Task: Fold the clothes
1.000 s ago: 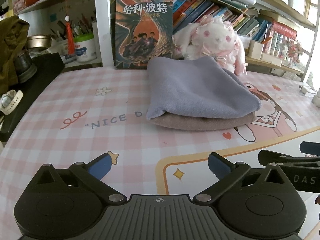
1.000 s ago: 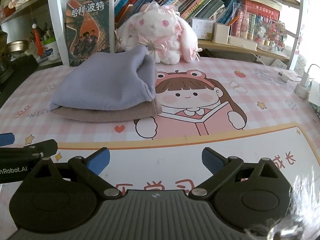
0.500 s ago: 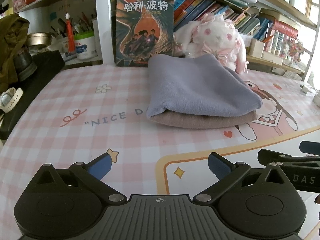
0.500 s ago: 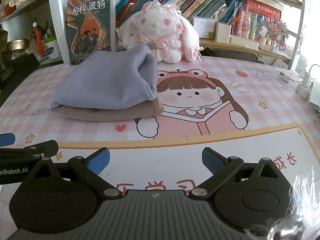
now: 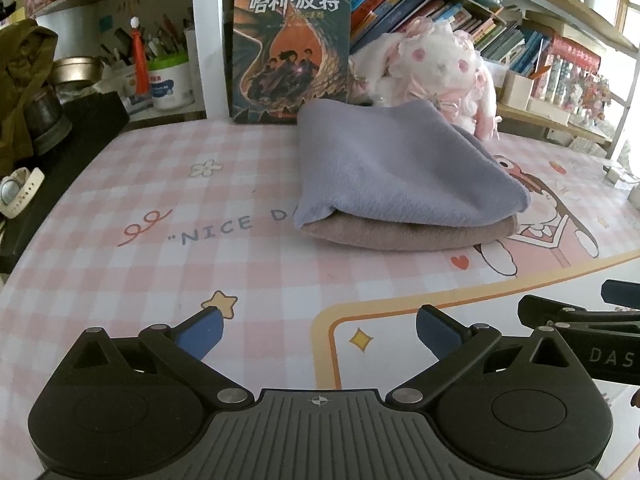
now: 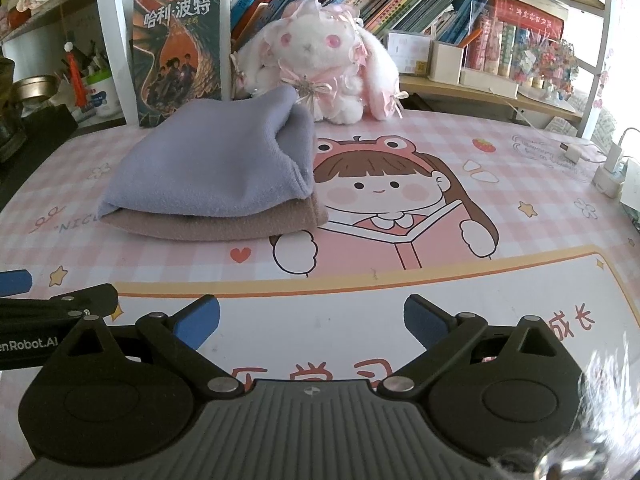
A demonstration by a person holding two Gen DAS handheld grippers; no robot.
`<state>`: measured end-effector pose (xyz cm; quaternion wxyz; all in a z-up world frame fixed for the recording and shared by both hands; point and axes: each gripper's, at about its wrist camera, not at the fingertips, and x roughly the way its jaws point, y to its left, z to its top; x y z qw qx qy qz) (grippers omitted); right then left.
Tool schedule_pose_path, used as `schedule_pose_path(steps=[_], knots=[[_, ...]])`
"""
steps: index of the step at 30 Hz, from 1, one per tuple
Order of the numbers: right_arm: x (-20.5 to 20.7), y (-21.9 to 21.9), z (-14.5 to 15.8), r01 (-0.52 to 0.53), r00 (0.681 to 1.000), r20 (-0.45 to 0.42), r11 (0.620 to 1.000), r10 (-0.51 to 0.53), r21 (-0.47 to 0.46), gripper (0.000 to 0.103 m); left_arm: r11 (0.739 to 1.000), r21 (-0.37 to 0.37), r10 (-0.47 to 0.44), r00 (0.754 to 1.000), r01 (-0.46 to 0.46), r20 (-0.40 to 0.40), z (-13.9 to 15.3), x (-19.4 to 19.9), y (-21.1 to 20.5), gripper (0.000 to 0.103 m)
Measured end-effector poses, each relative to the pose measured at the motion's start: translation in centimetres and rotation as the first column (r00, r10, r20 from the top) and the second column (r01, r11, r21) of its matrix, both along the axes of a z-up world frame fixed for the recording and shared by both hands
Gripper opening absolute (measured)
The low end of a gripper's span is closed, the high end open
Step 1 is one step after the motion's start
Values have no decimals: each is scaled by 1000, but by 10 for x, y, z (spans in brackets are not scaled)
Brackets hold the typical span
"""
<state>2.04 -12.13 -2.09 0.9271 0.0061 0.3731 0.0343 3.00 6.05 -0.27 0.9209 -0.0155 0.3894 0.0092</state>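
1. Left wrist view: the left gripper [image 5: 318, 330] sits low over the surface [image 5: 152, 280], its jaws spread wide with nothing between them; its blue pads [image 5: 200, 330] are clear of the mat.
2. Ahead of it, well apart, lies the folded stack: a lilac cloth [image 5: 392, 172] resting on a tan cloth [image 5: 408, 234], the tan one showing as a band along the near edge.
3. The stack covers part of the "NICE" lettering on the mat and sits just in front of a book [image 5: 290, 42] standing upright and a plush rabbit [image 5: 436, 60].
4. At the right edge, part of the right gripper [image 5: 580, 316] reaches in, beside the left one.
5. Right wrist view: the right gripper [image 6: 312, 318] also has its jaws wide apart and empty, above the white part of the mat.
6. The lilac cloth [image 6: 212, 164] and tan cloth [image 6: 224, 224] lie ahead and to the left, far from the pads [image 6: 420, 318], the stack's right edge touching the printed cartoon girl [image 6: 384, 188].
7. The rabbit [image 6: 320, 60] sits just behind the stack, and the book [image 6: 180, 48] leans against the shelf post.
8. The left gripper [image 6: 60, 300] shows at the left edge.
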Motion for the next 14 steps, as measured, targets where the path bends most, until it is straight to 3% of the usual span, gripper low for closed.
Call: schedule_pose_path(steps=[14], knots=[[0,-1,-1,0,1000,-7,1000,0,8,99,1000,-19,-4,1000,4,21,2,-4,2,103]])
